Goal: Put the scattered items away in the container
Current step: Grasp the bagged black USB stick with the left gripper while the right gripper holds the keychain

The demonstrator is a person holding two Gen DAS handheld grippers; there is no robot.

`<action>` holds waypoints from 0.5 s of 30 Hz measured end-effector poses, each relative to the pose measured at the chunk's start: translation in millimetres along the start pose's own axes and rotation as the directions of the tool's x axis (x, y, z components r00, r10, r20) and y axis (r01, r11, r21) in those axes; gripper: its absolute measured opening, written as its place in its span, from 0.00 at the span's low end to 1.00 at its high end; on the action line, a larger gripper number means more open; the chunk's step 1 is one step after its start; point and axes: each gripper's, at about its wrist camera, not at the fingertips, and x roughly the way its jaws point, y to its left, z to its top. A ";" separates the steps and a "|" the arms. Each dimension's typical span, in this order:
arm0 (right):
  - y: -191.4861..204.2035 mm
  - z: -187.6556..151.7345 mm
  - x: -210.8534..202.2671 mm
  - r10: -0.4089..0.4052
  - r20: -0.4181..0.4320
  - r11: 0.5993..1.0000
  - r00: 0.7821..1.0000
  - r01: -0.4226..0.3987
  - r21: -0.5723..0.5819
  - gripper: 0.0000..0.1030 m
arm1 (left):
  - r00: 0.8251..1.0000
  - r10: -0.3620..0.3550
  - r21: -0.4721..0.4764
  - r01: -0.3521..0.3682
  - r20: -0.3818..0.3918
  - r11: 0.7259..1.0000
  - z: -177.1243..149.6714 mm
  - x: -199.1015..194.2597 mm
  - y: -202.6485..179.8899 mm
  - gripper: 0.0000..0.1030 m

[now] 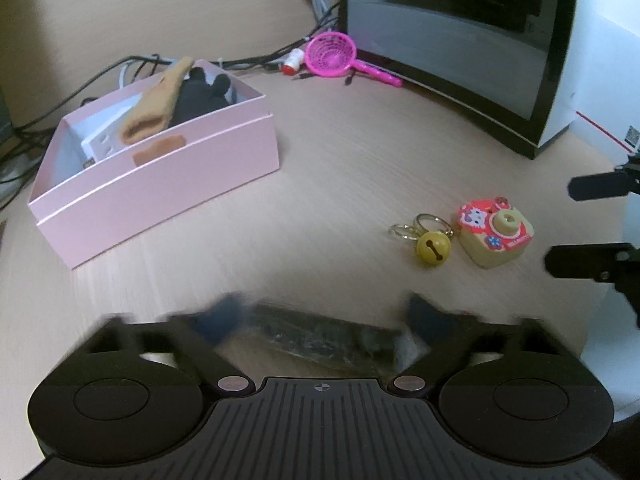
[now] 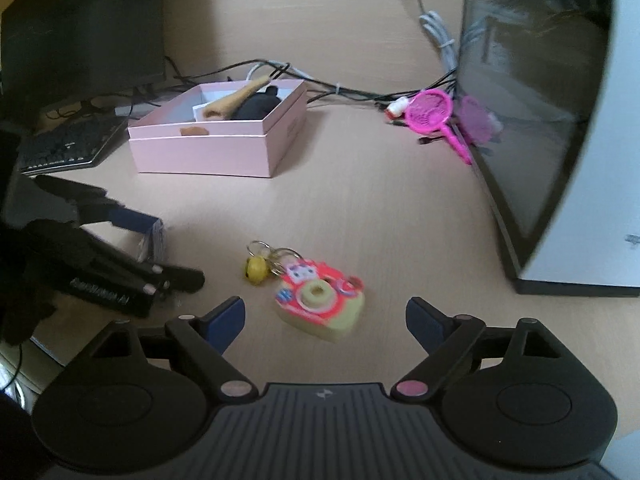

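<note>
A pink box (image 1: 168, 184) sits on the desk at left with a tan sock (image 1: 156, 104) and a dark plush (image 1: 200, 100) in it; it also shows in the right wrist view (image 2: 200, 152). A toy camera (image 1: 496, 236) with a yellow bell keyring (image 1: 432, 250) lies at right, and just ahead of my right gripper (image 2: 324, 316), which is open around nothing. My left gripper (image 1: 324, 316) is blurred, its fingers spread at the ends of a dark plastic-wrapped item (image 1: 324, 340). In the right wrist view that gripper (image 2: 152, 252) is at left.
A pink toy strainer (image 1: 332, 56) lies by cables at the back, also in the right wrist view (image 2: 432, 114). A black glass-sided computer case (image 1: 460, 40) stands at right. A keyboard (image 2: 68, 144) and monitor (image 2: 80, 24) are at left.
</note>
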 end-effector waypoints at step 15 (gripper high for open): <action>16.4 23.2 33.6 0.004 -0.060 1.000 0.998 -0.003 0.006 0.56 | 0.995 0.100 -0.113 -0.097 0.021 0.989 -19.9 -74.7 40.7 0.83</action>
